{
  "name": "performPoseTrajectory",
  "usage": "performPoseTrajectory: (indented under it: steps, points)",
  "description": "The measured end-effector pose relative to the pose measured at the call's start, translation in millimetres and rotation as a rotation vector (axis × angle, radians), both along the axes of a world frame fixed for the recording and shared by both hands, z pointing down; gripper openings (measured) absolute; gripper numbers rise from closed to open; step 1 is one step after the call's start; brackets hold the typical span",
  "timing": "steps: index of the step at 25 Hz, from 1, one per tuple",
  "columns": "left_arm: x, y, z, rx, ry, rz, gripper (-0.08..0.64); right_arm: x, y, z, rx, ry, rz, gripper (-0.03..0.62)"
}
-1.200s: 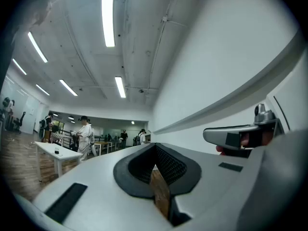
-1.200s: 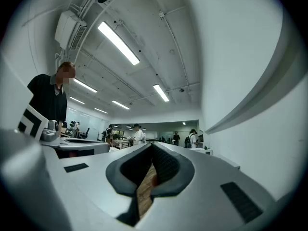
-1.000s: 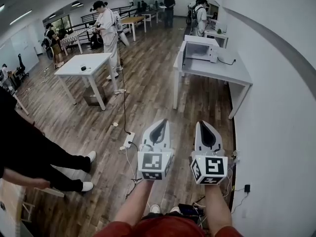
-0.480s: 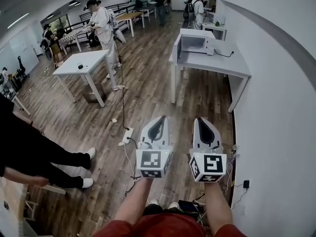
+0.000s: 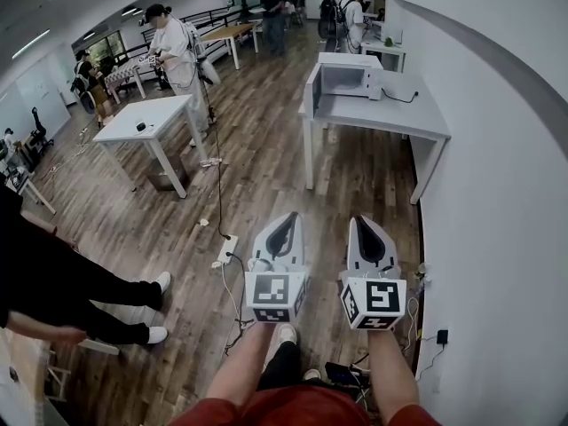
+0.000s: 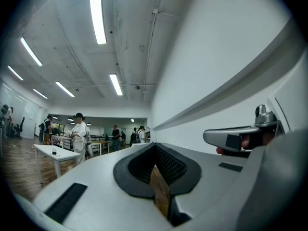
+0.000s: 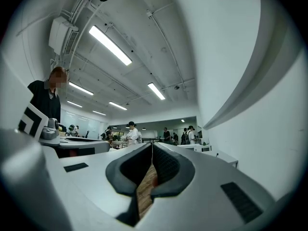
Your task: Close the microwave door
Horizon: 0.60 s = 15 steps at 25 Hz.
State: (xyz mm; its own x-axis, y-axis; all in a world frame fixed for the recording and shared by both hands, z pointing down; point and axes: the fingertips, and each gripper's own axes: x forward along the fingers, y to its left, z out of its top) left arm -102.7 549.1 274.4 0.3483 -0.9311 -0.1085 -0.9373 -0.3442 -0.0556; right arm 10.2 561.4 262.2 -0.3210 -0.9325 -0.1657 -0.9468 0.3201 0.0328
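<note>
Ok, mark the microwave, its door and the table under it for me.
microwave (image 5: 353, 78), head view, middle of its body.
door (image 5: 313, 87), head view, the panel swung open on the picture's left.
table (image 5: 390, 118), head view, bare grey top beside the microwave.

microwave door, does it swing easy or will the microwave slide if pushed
The door stands open at the left of the microwave, so it likely swings as one rigid panel. The table looks smooth, so a hard shove might slide the microwave.
</note>
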Motion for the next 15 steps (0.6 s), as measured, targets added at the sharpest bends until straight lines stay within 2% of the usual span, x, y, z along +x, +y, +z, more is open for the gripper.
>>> performPoseTrajectory:
  steps: [9,15]
  points:
    - [-6,-47,7,0.004,0.014,-0.001,0.026,-11,-47,6,0.002,0.016,-0.007,0.028]
    - [-20,-97,14,0.002,0.027,0.006,0.026,-27,-99,13,-0.007,0.03,0.001,0.028]
